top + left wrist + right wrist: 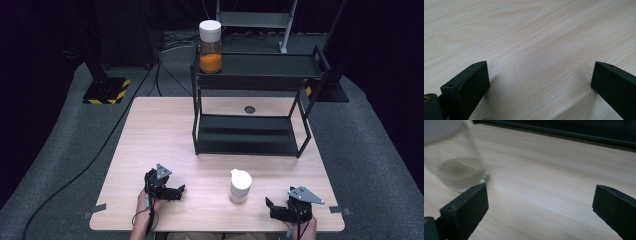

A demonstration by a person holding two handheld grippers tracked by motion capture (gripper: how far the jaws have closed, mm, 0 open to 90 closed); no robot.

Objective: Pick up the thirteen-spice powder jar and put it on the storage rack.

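Note:
A clear jar with a white lid (240, 186) stands near the table's front edge, between my two grippers; it holds a pale powder (459, 172) at its bottom. My left gripper (181, 190) rests low at the front left, open, with bare wood (539, 75) between its jaws. My right gripper (269, 204) sits at the front right, open, and the jar (454, 157) is just beyond its left jaw, apart from it. A second jar with orange powder (210, 47) stands on the top left of the black shelf (260, 65).
The black two-level shelf's lower level (247, 135) takes up the back half of the wooden table (150, 140). A small round hole (250, 109) lies behind it. Grey carpet and cables surround the table.

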